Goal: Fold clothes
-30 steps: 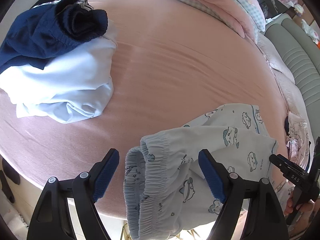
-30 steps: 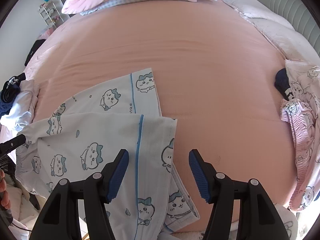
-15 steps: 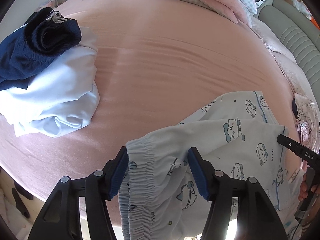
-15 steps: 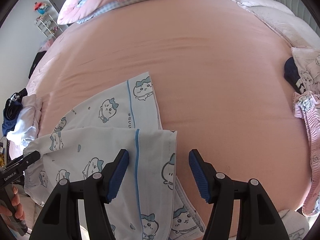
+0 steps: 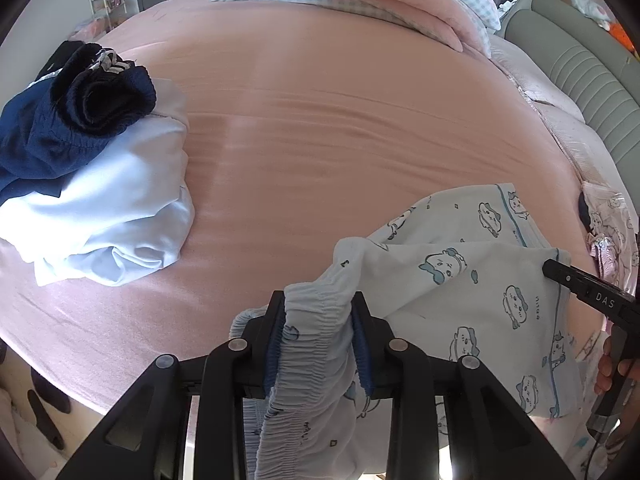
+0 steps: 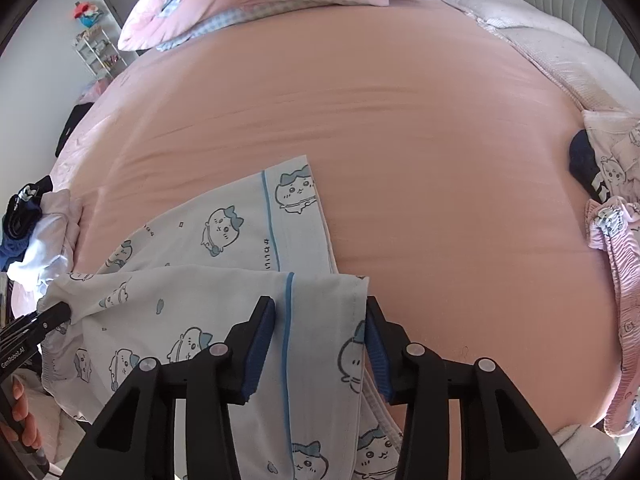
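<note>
Pyjama shorts (image 5: 460, 280), pale blue w/ cartoon critters, blue piping, ruched elastic waist, lie at near edge of pink bed (image 5: 320, 120). Left gripper (image 5: 320, 320) clamped on waistband. Right gripper (image 6: 320, 336) jaws parted, straddling hem. Writing: "DAS" on right tool, "GenRobot.AI" on left.

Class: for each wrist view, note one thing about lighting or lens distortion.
Left wrist view: a pale sheen streaks the pink bedsheet; black vignette fills the corners. Right wrist view: fisheye bulges the bed into a dome; even daylight, no harsh shadows.
</note>
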A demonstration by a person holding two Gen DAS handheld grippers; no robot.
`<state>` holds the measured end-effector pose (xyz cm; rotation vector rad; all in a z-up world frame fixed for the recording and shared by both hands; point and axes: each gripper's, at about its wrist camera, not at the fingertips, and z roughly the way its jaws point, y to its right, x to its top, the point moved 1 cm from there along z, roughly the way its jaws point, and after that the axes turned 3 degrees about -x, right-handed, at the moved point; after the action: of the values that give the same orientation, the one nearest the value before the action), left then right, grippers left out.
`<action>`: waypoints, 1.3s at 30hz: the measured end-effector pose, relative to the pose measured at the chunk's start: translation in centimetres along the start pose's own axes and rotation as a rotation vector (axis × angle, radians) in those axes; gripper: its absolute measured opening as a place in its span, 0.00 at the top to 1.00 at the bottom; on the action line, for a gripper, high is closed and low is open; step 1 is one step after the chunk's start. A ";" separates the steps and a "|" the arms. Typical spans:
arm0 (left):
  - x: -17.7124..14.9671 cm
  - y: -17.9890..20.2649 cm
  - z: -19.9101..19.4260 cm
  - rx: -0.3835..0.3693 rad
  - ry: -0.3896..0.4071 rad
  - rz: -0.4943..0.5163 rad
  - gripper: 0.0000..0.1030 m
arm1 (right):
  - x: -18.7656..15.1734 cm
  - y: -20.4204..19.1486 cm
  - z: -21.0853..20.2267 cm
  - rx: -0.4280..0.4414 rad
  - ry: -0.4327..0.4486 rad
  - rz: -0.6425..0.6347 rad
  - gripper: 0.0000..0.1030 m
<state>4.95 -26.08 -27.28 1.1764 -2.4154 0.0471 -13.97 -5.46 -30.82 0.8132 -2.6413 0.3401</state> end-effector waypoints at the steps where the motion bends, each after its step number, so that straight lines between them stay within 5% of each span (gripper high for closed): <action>1: -0.2 0.4 -0.1 -0.003 0.000 -0.001 0.73 | -0.2 -0.2 -0.1 -0.008 0.003 -0.007 0.69; 8: -0.5 0.3 -1.7 -0.019 0.023 0.004 0.73 | -2.6 -2.1 -2.2 0.000 0.078 -0.023 0.85; 15: 0.2 1.2 -1.0 -0.022 0.030 0.009 0.77 | -2.6 -2.4 -2.9 -0.035 0.070 0.053 0.85; 29: 0.1 1.8 -1.3 -0.065 0.060 0.001 0.78 | -2.3 -6.8 -5.0 -0.108 0.127 -0.049 0.85; 39: -1.1 0.5 -1.9 -0.077 0.030 -0.069 0.80 | 1.4 -8.4 -5.5 -0.150 0.184 -0.165 0.85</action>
<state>5.84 -24.52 -25.87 1.2141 -2.3276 -0.0489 -8.73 -11.08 -24.28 0.8973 -2.3784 0.1624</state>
